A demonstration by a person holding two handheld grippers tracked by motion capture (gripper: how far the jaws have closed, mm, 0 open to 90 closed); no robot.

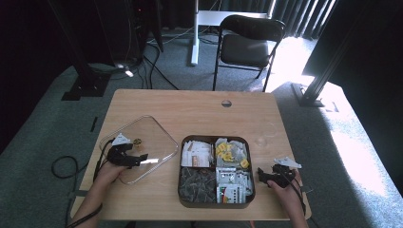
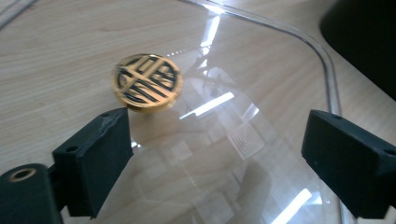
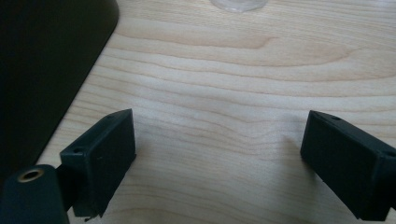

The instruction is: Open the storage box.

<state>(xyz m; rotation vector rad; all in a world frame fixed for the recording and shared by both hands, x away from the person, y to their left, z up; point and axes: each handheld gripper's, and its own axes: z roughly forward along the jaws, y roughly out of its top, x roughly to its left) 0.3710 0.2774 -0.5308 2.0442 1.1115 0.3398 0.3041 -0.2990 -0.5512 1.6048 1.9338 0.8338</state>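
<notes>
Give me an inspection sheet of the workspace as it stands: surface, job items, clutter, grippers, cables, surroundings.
Surface: wooden table, level, with a grommet hole.
Job's things: clear lid flat on the table, left of the box; gold knob on it. The box is open, four compartments of packets.
Clutter: small clear disc right of the box.
Grippers: left gripper open over the lid, beside the knob; right gripper open over bare wood, right of the box.
Cables: one trails from each gripper; more on the floor.
Surroundings: carpet, folding chair, stands.
</notes>
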